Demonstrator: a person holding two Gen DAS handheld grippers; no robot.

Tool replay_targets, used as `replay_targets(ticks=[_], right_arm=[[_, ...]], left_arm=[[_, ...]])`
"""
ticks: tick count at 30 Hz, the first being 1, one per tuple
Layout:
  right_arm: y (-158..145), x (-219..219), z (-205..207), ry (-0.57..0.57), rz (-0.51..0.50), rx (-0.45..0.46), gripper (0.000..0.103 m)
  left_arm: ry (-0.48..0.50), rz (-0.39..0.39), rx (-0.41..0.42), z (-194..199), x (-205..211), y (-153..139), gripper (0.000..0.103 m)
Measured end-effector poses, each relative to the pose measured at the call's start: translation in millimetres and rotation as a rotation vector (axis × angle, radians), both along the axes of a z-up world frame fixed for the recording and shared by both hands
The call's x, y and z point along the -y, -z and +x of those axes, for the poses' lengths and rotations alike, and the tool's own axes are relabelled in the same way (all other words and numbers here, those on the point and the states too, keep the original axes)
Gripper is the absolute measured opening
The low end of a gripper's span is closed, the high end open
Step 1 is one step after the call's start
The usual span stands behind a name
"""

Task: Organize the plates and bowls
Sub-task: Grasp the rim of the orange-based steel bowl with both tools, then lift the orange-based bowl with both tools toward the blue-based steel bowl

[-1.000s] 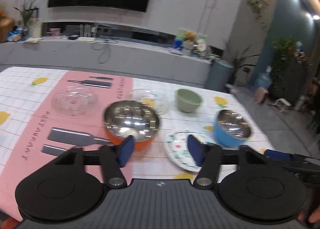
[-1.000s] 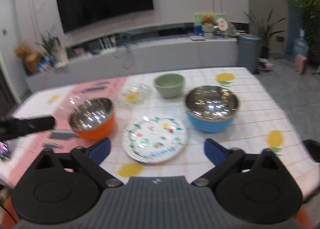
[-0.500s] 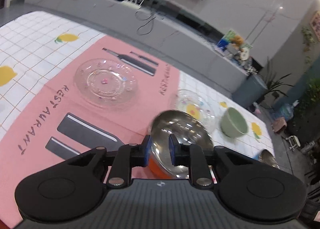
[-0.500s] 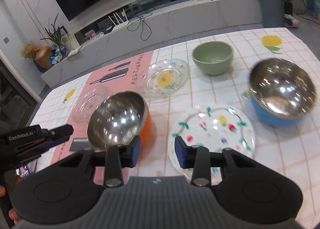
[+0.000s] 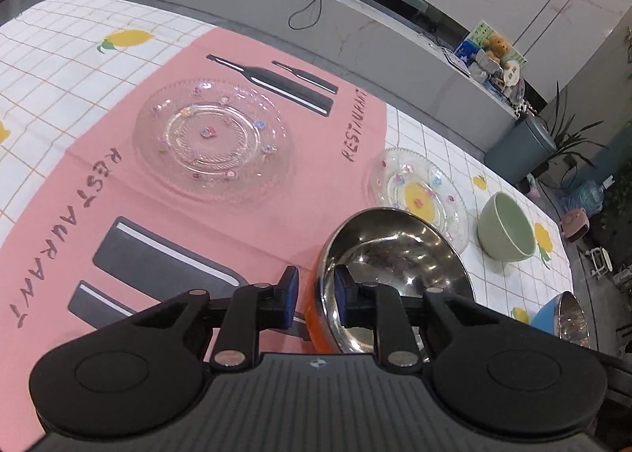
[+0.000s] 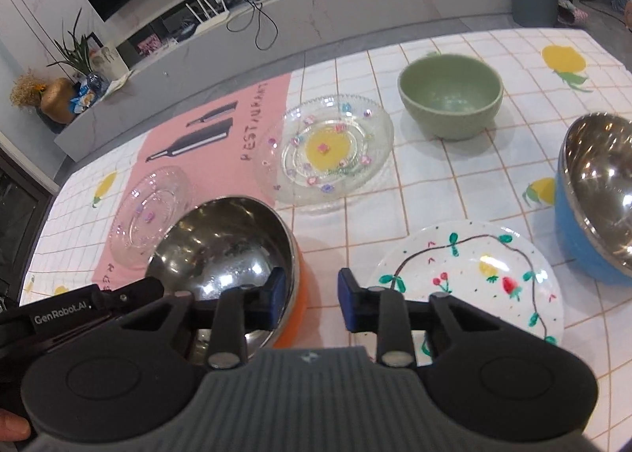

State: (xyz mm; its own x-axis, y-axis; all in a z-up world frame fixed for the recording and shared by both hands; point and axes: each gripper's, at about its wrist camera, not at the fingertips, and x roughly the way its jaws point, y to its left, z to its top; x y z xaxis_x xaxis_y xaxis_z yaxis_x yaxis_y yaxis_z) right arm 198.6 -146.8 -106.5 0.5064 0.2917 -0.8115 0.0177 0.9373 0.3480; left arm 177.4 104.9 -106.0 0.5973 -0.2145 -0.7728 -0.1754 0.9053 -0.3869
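An orange bowl with a steel inside (image 5: 395, 250) (image 6: 221, 242) sits at the near edge of a pink placemat (image 5: 59, 215). My left gripper (image 5: 316, 290) straddles its left rim, one pad outside and one inside, shut on the wall. At the opposite rim, the jaws of my right gripper (image 6: 308, 296) are closing. One of its pads is inside the bowl; the other stands apart from the orange wall. A large clear glass plate (image 5: 213, 140) (image 6: 150, 211) lies on the placemat beyond the bowl.
A small glass plate with a yellow centre (image 5: 418, 187) (image 6: 328, 148) and a green bowl (image 5: 507, 227) (image 6: 450, 96) stand further back. A white painted plate (image 6: 474, 278) lies right of the orange bowl. A blue steel-lined bowl (image 6: 596, 207) (image 5: 565, 317) is at the far right.
Both grippers came forward and down onto the orange bowl from wide open. The left jaws narrowed around its left rim, the right jaws around its right rim.
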Motion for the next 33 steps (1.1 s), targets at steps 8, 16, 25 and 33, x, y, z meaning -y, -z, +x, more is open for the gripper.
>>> replay_targets(ticks=[8,16,25,33], right_arm=[[1.8,-6.4,1.0,-0.004,0.003,-0.002,0.006],[-14.4,-10.7,-17.2,-0.028,-0.017,0.008,0.006],[-36.4,-4.8,-64.9,-0.057,-0.003,-0.005,0.006],[-29.5,-1.2,-100.9,-0.070,0.004,-0.030,0.006]], left_arm=[[0.022,0.026,-0.011,3.4,6.0,-5.0,0.008],[0.008,0.051,-0.020,-20.3,7.2,-27.3,0.007],[-0.014,0.034,-0.061,-70.1,8.6,-38.9,0.007],[-0.011,0.028,-0.088,-99.8,7.5,-28.8,0.007]])
